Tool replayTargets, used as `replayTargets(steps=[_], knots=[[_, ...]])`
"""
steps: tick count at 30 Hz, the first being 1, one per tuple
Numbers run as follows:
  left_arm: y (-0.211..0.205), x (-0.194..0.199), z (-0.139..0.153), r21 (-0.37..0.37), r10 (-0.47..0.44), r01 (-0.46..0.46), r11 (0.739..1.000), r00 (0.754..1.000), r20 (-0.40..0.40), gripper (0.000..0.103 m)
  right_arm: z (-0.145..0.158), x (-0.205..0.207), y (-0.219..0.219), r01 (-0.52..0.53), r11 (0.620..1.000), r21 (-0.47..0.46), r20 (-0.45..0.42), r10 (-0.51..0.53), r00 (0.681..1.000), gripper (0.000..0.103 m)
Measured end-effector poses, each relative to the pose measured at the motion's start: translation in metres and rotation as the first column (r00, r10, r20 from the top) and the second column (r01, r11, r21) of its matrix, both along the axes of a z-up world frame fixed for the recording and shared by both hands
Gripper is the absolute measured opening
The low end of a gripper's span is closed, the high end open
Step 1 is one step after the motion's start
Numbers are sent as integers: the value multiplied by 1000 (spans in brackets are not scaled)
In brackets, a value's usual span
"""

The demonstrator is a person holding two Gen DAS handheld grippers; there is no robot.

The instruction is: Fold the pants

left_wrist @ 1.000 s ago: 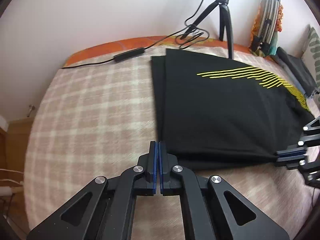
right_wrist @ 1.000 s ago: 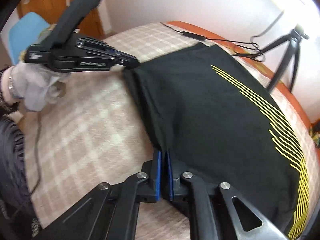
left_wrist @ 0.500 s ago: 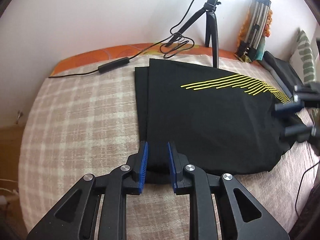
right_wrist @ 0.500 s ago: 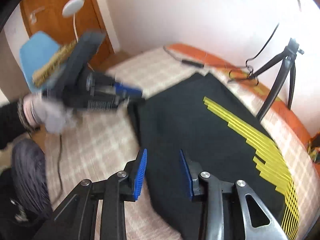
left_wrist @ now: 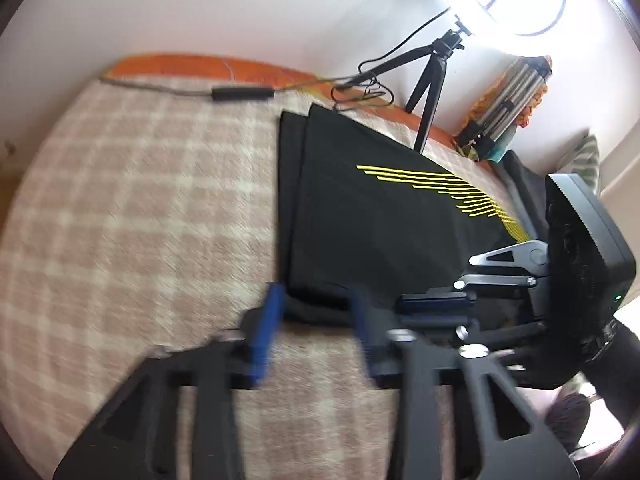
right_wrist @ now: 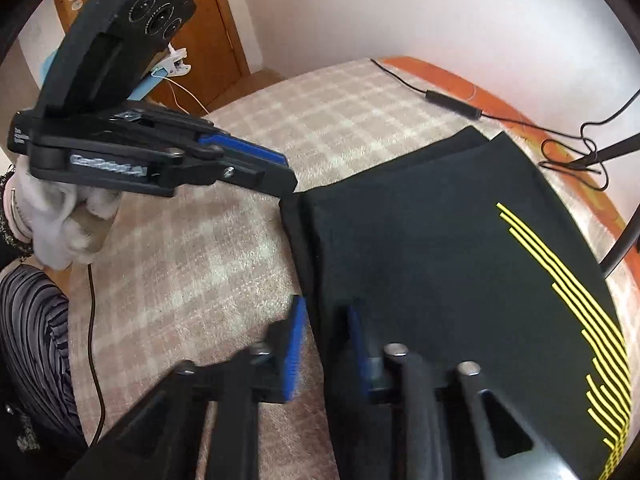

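Observation:
Black pants with yellow stripes lie folded flat on a checked bedspread; they also show in the right wrist view. My left gripper is open, its blue pads straddling the near corner of the pants. My right gripper is open over the near folded edge. The left gripper shows in the right wrist view at the far corner, and the right gripper shows in the left wrist view.
A tripod with a ring light and cables stands at the bed's far edge. An inline cable switch lies on the bedspread. Dark clothes are piled at the right. A wooden door is behind.
Both grippers went from shut on the pants edge to open. Both have lifted slightly, and the right gripper has come closer to the left one.

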State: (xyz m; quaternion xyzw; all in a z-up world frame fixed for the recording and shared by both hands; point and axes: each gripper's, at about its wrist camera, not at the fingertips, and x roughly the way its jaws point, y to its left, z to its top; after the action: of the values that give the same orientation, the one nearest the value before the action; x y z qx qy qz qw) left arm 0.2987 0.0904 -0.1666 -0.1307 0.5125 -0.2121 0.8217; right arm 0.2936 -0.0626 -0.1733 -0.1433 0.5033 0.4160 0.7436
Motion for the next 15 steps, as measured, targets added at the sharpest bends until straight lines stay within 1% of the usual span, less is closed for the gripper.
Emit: replayTargets(steps=[1,3,5,7,8,10,11,12,14,15], knots=[[0,1,-2,-22,5,-5,1000,1000,-13,43,-2,2,-2,14,1000,3,-4,-14,1000,4],[-2,5,-5,-57,23,-26,998,999,-39,43,-1,10,-12,67,997,36,-31,-66,997,2],[-5,9,-8,-76,31,-35,996,998,-57,43,-1,17,-22,115,991,75,-63,-110,992,1],[-6,12,-11,-81,37,-43,996,997,-70,43,0,18,-25,125,989,76,-63,-120,991,1],[-7,15,-14,-87,52,-60,994,995,-88,43,0,18,-27,130,989,75,-60,-126,990,1],[-3,20,-19,-136,83,-100,986,989,-124,43,-1,19,-28,135,987,86,-80,-128,989,1],[-1,23,-21,-153,97,-118,981,986,-138,43,0,19,-28,132,987,89,-78,-126,989,1],[2,25,-22,-185,115,-143,972,981,-154,43,0,19,-27,130,988,88,-74,-123,990,0],[3,26,-20,-209,127,-159,965,979,-159,43,1,16,-25,119,989,90,-73,-113,991,0],[3,25,-17,-213,127,-157,964,981,-149,43,0,14,-24,117,990,85,-71,-111,991,0]])
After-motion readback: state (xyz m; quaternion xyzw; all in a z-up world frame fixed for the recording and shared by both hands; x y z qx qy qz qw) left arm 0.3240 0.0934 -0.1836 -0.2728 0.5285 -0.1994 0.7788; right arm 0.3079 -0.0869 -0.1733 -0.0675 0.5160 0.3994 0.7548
